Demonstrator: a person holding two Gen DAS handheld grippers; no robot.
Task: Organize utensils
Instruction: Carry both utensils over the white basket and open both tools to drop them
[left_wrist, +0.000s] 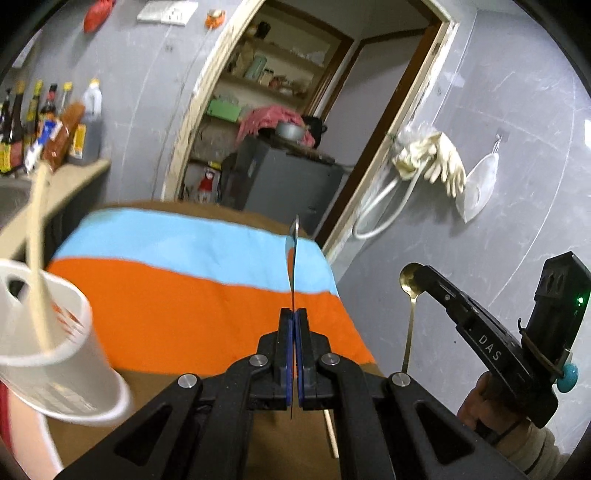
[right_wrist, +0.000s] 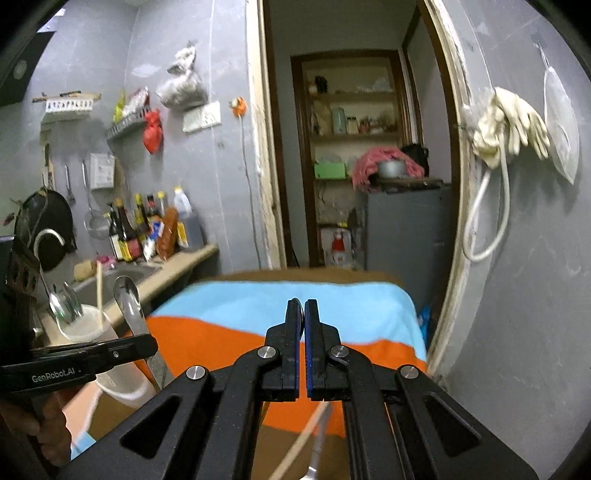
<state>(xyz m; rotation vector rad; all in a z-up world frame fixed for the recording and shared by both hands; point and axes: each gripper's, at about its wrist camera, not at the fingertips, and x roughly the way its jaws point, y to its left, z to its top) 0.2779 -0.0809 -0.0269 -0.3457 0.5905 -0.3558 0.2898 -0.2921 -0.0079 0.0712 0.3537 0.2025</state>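
Your left gripper (left_wrist: 293, 314) is closed on a thin steel utensil (left_wrist: 291, 254), seen edge-on at the centre of the left wrist view; in the right wrist view it looks like a silver spoon (right_wrist: 127, 295) at lower left, with its bowl upward. Your right gripper (right_wrist: 303, 306) is closed on the bowl of a small gold spoon (left_wrist: 408, 280); at lower right of the left wrist view its handle hangs freely down.

What could go wrong, I think: the gold spoon is pinched only at the bowl, so it may swing or slip out if you turn the wrist quickly; the steel utensil is held on a narrow edge, so it may rotate between the pads. The white cup (left_wrist: 48, 332) at lower left already holds a wooden stick (left_wrist: 37, 236) and other utensils; it looks light and stands near the table's edge, so a push from the side could tip it.

The table has a brown top (left_wrist: 221, 406) with an orange and light blue cloth (left_wrist: 184, 277); more utensils lie at the bottom of the right wrist view, blurred. The room is a kitchen with grey walls; sauce bottles (right_wrist: 147, 229) and a sink (right_wrist: 122, 277) are at left, a doorway with shelves (right_wrist: 351, 129) in the middle, rubber gloves (right_wrist: 509, 125) hanging at upper right.
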